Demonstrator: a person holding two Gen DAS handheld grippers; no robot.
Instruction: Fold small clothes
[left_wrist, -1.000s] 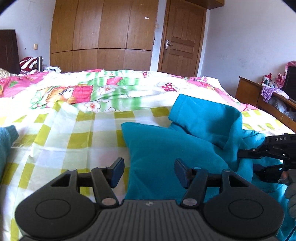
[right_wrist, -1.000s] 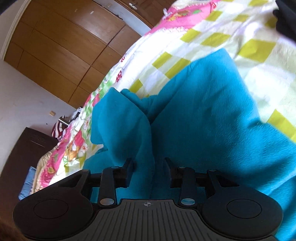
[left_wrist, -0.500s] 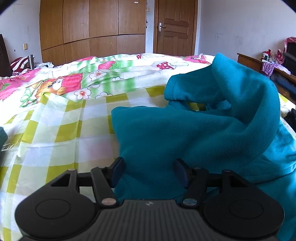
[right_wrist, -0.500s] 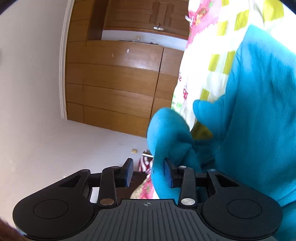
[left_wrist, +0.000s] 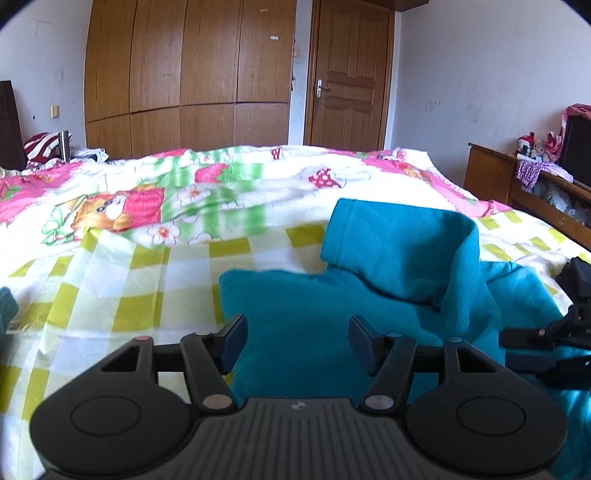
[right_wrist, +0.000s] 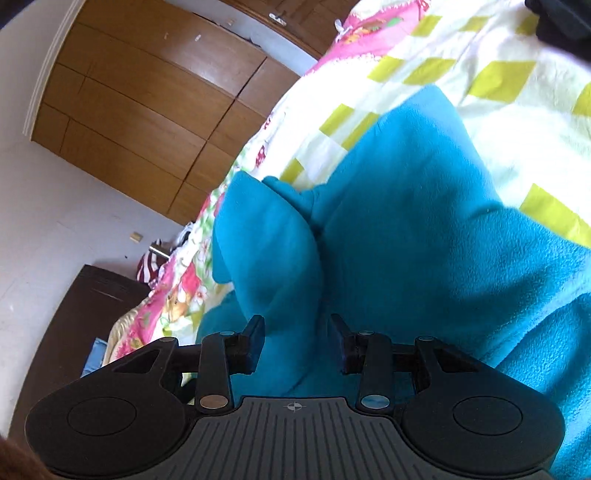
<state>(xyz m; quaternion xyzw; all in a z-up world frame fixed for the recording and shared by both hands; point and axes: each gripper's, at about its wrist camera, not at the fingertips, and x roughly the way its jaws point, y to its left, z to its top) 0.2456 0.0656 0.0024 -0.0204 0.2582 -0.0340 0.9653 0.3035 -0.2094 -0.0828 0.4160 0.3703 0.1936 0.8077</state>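
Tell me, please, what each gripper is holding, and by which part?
A fold of the teal garment sits between the fingers of the right gripper, which have just opened further; a grip cannot be confirmed. The left gripper holds nothing.

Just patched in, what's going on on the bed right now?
A person is folding a teal fleece garment on a bed covered with a yellow-checked sheet, using a hand-held gripper in each hand. The left hand-held gripper sits at the garment's near edge, jaws apart, with fleece between them but not pinched. The right hand-held gripper has a raised fold of the fleece between its jaws, which have just been opening. The garment is bunched and only partly folded.
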